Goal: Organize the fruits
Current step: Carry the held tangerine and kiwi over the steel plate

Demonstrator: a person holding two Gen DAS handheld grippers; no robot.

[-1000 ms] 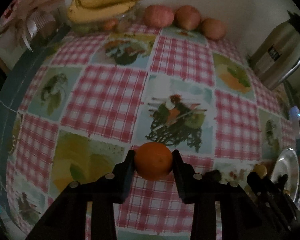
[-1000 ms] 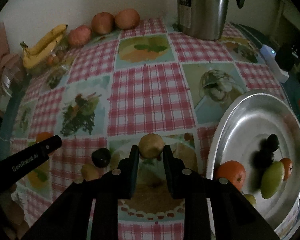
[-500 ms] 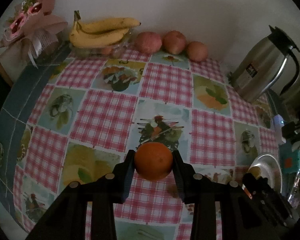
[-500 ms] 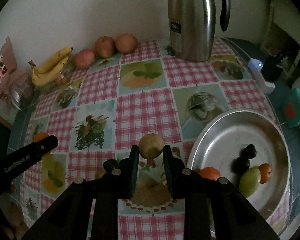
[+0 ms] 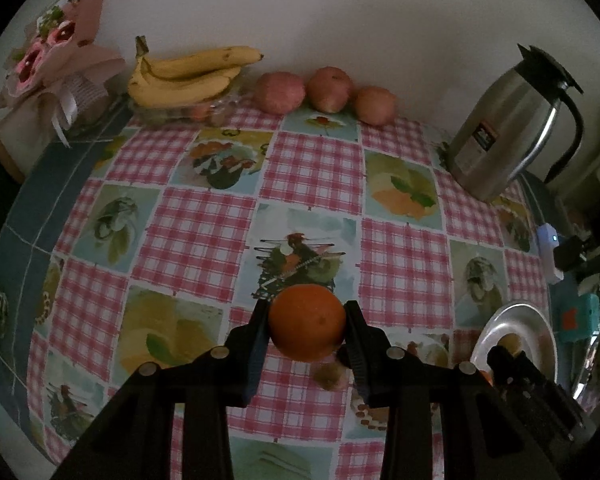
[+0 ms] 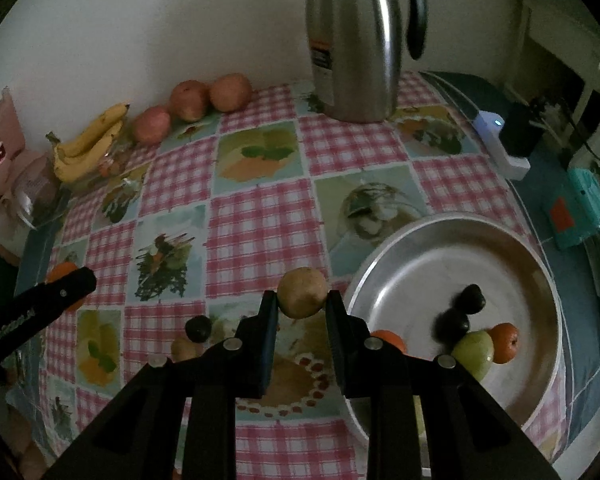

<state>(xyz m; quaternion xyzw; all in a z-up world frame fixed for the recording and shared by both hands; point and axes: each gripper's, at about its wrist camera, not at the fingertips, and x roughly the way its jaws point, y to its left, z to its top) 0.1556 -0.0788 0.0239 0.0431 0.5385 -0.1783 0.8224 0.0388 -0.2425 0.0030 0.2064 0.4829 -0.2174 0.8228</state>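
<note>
My left gripper [image 5: 307, 322] is shut on an orange [image 5: 307, 322] and holds it above the checked tablecloth. My right gripper [image 6: 302, 298] is shut on a small tan round fruit [image 6: 302, 292], lifted just left of a silver metal plate [image 6: 416, 248]. In that plate lie two dark fruits [image 6: 460, 312], a green fruit [image 6: 474, 352], a small orange one [image 6: 505, 342] and another orange [image 6: 388, 338] at its near rim. A dark fruit [image 6: 198, 328] and a tan fruit [image 6: 182, 348] rest on the cloth left of my right gripper. The left gripper [image 6: 40, 308] shows at that view's left edge.
Bananas [image 5: 188, 76] and three reddish apples [image 5: 324, 90] line the back wall. A steel thermos jug [image 6: 352, 40] stands at the back right. A wrapped flower bouquet [image 5: 48, 64] sits at the far left. A white device [image 6: 498, 140] and a teal box [image 6: 580, 208] lie right of the plate.
Both grippers have risen with their fruits still held, so more of the table and back wall shows. The plate and loose fruits look smaller and farther below.
</note>
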